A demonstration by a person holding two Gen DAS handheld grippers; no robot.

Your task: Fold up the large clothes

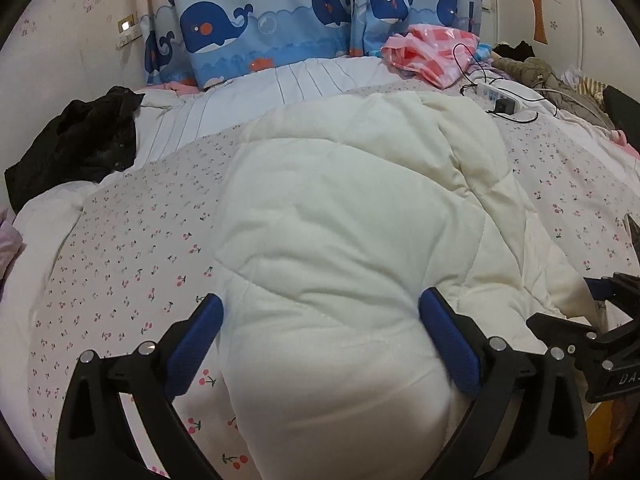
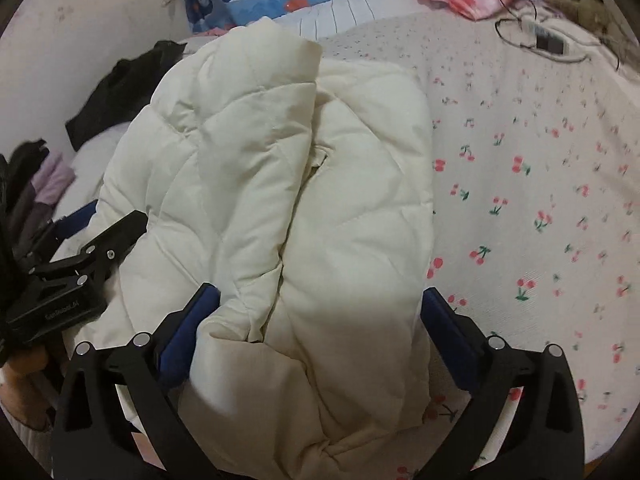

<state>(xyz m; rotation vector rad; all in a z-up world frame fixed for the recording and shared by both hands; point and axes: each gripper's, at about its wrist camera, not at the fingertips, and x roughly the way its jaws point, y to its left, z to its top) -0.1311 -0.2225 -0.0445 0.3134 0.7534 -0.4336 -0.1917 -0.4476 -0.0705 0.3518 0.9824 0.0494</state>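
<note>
A cream quilted puffer coat (image 1: 352, 216) lies bunched on a cherry-print bedspread (image 1: 132, 240); it also shows in the right wrist view (image 2: 288, 184), folded into thick layers. My left gripper (image 1: 320, 320) is wide open with a fat roll of the coat between its blue pads (image 1: 200, 332). My right gripper (image 2: 320, 320) is also wide open, with the coat's near end bulging between its blue pads (image 2: 448, 336). Each gripper shows at the edge of the other's view: the right gripper (image 1: 600, 320) and the left gripper (image 2: 80, 264).
A black garment (image 1: 80, 136) lies at the bed's left edge. Whale-print pillows (image 1: 256, 28) stand at the head. A pink checked bag (image 1: 432, 52), a power strip with cables (image 1: 500, 96) and piled clothes (image 1: 552, 76) sit at the far right.
</note>
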